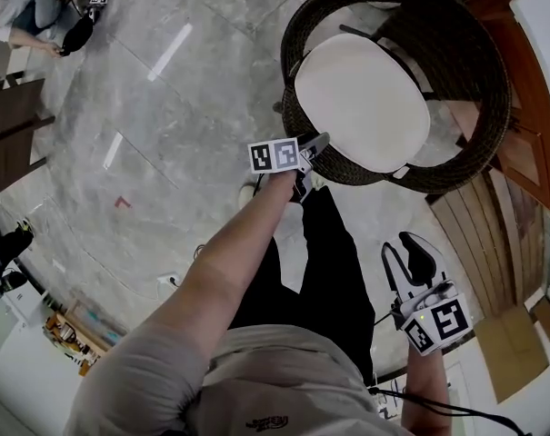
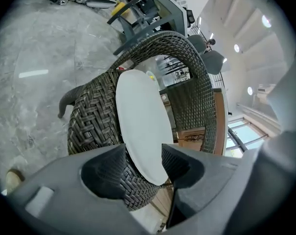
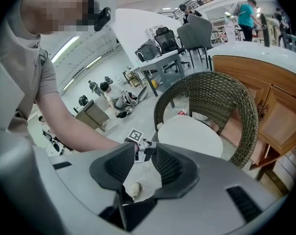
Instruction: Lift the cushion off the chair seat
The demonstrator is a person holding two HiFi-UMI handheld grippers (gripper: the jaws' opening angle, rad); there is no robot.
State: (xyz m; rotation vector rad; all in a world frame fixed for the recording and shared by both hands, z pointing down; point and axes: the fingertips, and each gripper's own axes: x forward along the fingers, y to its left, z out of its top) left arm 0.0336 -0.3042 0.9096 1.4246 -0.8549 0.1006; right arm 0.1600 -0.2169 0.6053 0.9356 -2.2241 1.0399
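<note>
Floor (image 1: 165,134): grey stone, open around the chair.

Chair (image 1: 479,80): count 1. Dark wicker tub with a wraparound back, standing upright.

Cushion (image 1: 361,103): count 1. White and oval. It lies flat on the chair seat and is not lifted.

Hand-held grippers: count 2.
- Left hand-held gripper (image 1: 313,145): jaws wide apart, just at the front rim of the chair. The cushion's near edge shows in the gap. The pads touch nothing.
- Right hand-held gripper (image 1: 409,257): jaws moderately apart with nothing in them. It is held low by the person's side, well apart from the chair.

Risks, as judged:
- The left jaws may close on the wicker rim together with the cushion edge, since the two lie close under the gap.
- A one-edge grip could let the cushion sag and drag on the wraparound back, or slip out, because the right hand-held gripper is too far off to share the load.
</note>
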